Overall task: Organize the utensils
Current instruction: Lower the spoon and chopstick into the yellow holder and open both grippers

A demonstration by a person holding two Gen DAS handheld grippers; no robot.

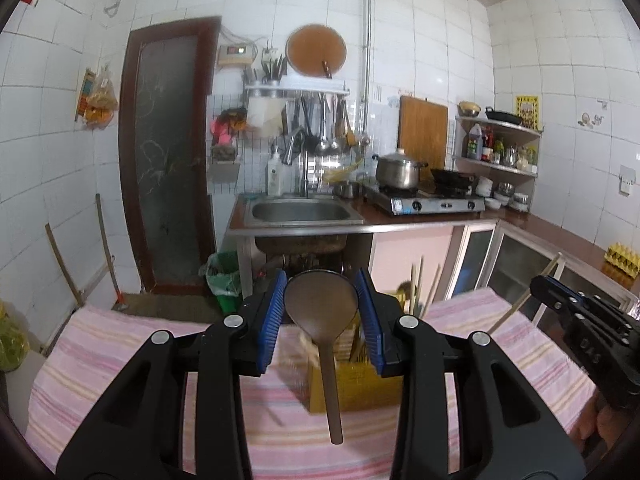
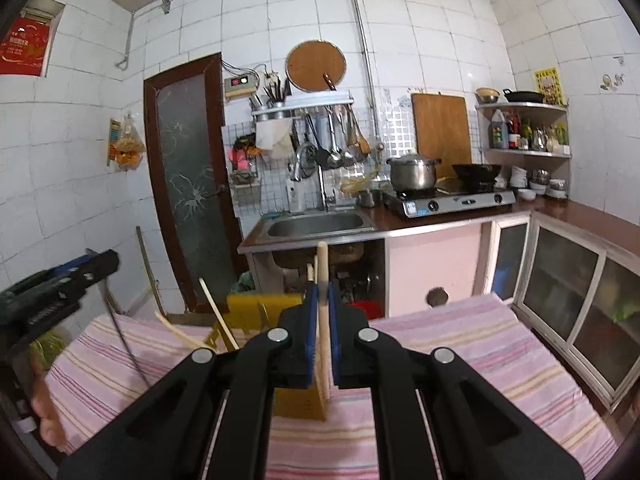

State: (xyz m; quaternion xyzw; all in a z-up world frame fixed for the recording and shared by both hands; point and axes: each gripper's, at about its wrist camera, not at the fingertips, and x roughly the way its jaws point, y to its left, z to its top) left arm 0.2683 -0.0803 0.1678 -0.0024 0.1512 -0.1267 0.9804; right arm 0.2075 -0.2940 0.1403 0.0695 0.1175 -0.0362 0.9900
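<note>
A yellow utensil holder (image 1: 360, 388) stands on the pink striped cloth (image 1: 120, 360), with chopsticks (image 1: 420, 284) sticking out of it. A brown spoon (image 1: 322, 312) stands bowl-up between the blue pads of my left gripper (image 1: 322, 296); the pads sit apart on either side of the bowl, not touching it. My right gripper (image 2: 322, 312) is shut on a pair of wooden chopsticks (image 2: 323, 280), held upright over the holder (image 2: 298, 404). The right gripper also shows at the right in the left wrist view (image 1: 580, 320). The left gripper shows at the left in the right wrist view (image 2: 60, 284).
More chopsticks (image 2: 216, 320) lean out of the holder to the left. Behind the cloth-covered table are a steel sink (image 1: 300, 212), a gas stove (image 1: 432, 200) with a pot, glass-door cabinets (image 2: 580, 280) at the right and a green bin (image 1: 226, 280).
</note>
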